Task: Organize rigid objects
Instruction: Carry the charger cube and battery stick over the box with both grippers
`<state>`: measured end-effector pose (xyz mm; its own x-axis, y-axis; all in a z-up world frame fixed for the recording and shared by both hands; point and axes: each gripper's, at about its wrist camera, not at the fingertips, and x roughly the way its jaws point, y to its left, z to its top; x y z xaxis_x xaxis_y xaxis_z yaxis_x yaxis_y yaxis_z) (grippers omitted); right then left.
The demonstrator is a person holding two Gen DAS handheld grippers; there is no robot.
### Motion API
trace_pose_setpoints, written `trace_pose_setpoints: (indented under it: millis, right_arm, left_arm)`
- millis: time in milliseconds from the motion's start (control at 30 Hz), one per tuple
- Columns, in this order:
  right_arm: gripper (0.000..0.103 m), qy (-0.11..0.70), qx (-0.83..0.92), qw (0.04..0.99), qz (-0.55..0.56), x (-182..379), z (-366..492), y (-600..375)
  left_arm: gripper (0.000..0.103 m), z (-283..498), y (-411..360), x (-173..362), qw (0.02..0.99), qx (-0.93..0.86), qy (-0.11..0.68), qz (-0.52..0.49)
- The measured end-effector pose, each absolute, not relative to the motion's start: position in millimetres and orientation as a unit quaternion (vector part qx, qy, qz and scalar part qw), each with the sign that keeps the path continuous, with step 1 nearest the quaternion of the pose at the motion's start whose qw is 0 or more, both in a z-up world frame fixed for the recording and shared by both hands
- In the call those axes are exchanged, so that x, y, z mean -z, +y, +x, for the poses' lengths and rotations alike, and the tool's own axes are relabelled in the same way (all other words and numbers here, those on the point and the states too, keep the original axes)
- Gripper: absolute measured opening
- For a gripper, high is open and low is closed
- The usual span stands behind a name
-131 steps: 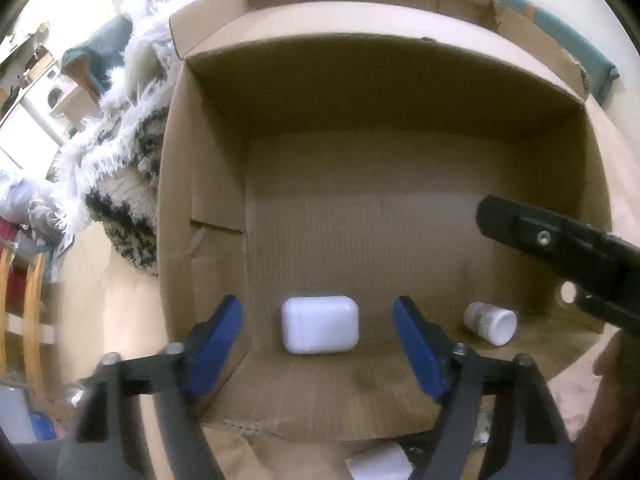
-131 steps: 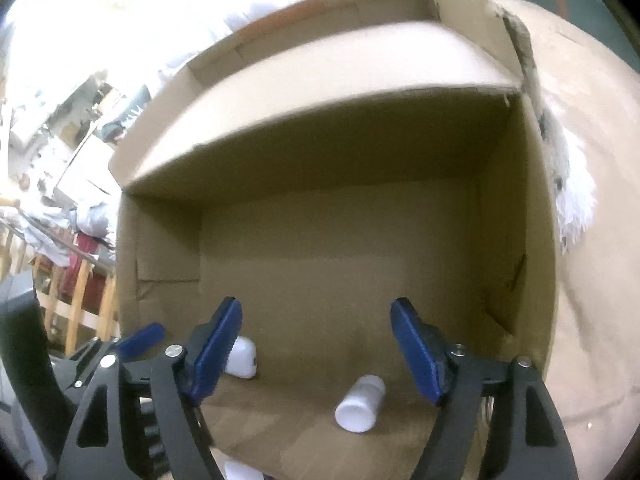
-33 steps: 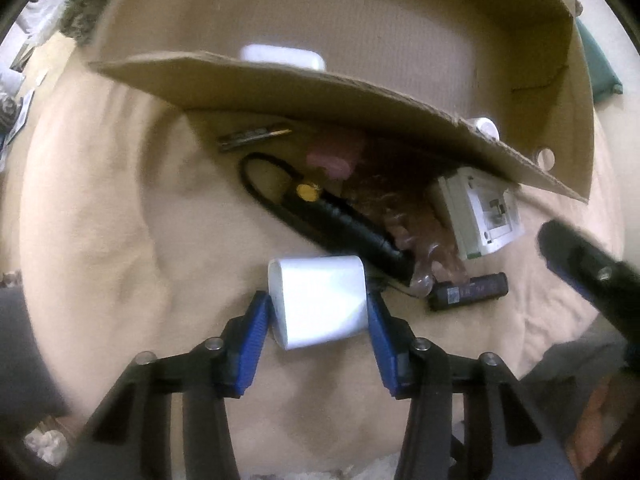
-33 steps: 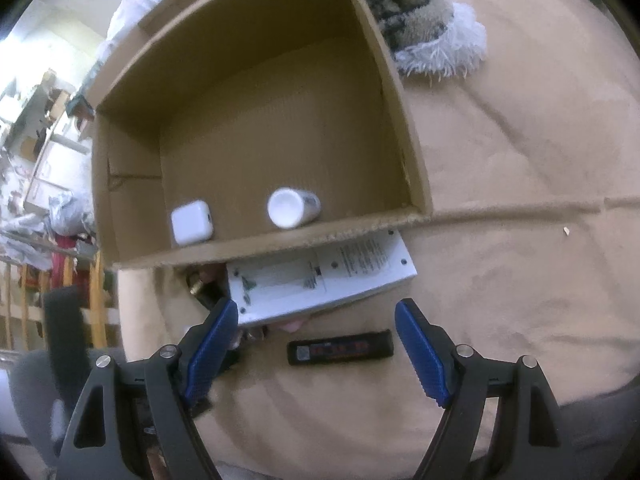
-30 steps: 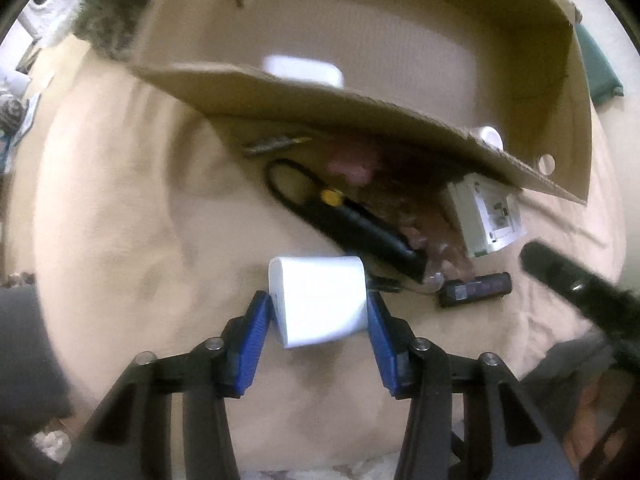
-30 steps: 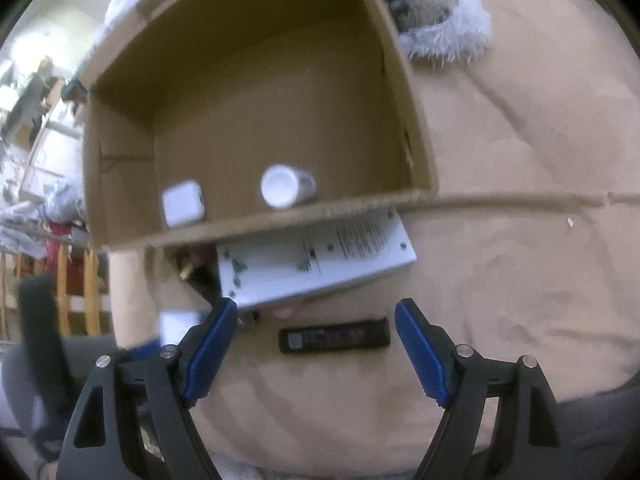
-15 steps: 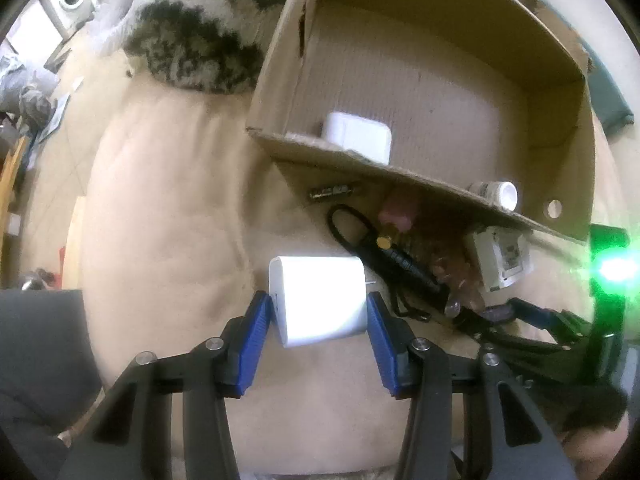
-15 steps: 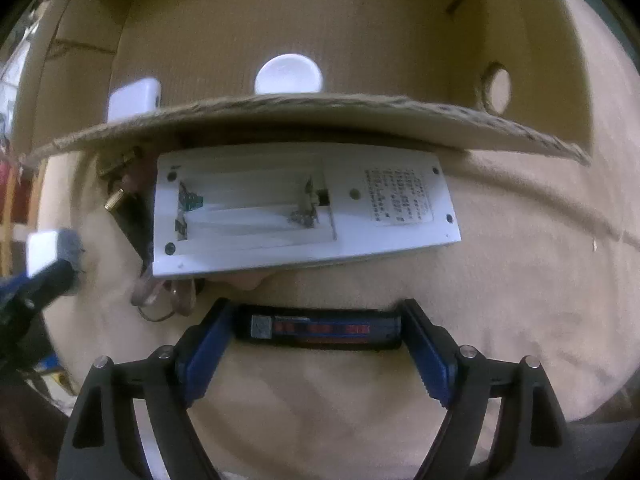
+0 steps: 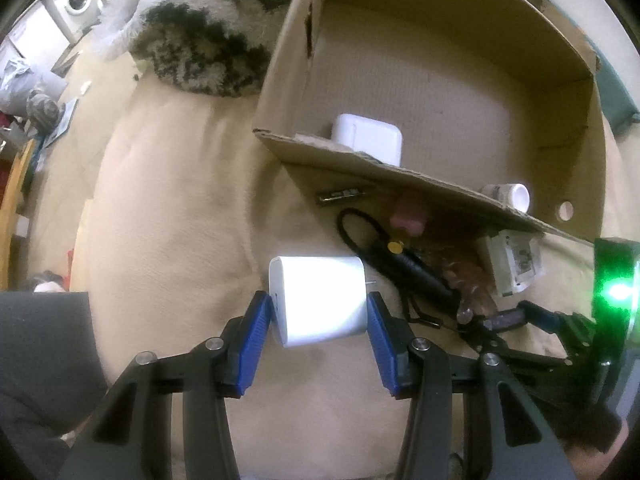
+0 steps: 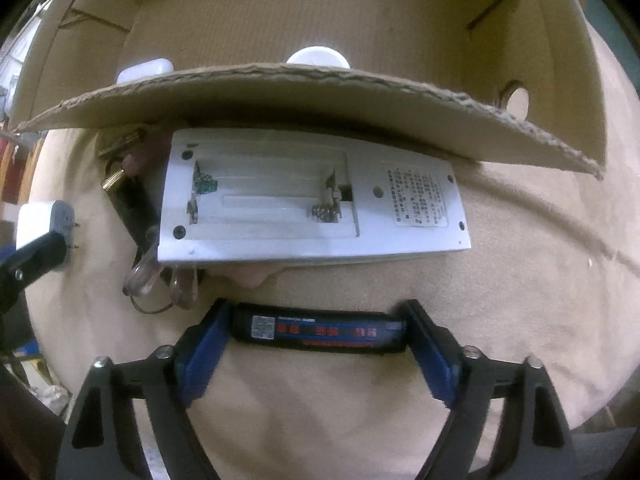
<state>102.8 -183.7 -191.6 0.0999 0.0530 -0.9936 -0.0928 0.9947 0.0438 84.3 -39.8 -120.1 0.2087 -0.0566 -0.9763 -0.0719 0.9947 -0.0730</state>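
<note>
Left wrist view: the left gripper (image 9: 319, 322) holds a white charger block (image 9: 319, 305) between its blue fingers (image 9: 254, 342). The block is smooth and boxy with round corners, and small metal prongs stick out of one side. It is up off the tan blanket (image 9: 168, 216), in front of the cardboard box (image 9: 460, 92).

Right wrist view: the right gripper (image 10: 318, 338) points down with its fingers spread wide, one at each end of a long black stick (image 10: 320, 332). The stick has red marks and a small white label. It lies flat on the blanket, just in front of a white remote (image 10: 312, 200) with its battery space open. I cannot tell if the fingers press on the stick.

Inside the box sit a white case (image 9: 368, 142) and a little white bottle (image 9: 510, 196).
</note>
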Motion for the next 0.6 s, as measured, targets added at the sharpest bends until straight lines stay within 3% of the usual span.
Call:
trace_pose_setpoints:
  millis: [600]
  right_arm:
    - [0.087,0.641,-0.078,0.764,0.012,106,57,-193]
  left_arm:
    - [0.045,64,-23,89,0.788,0.006,0.613,-0.057]
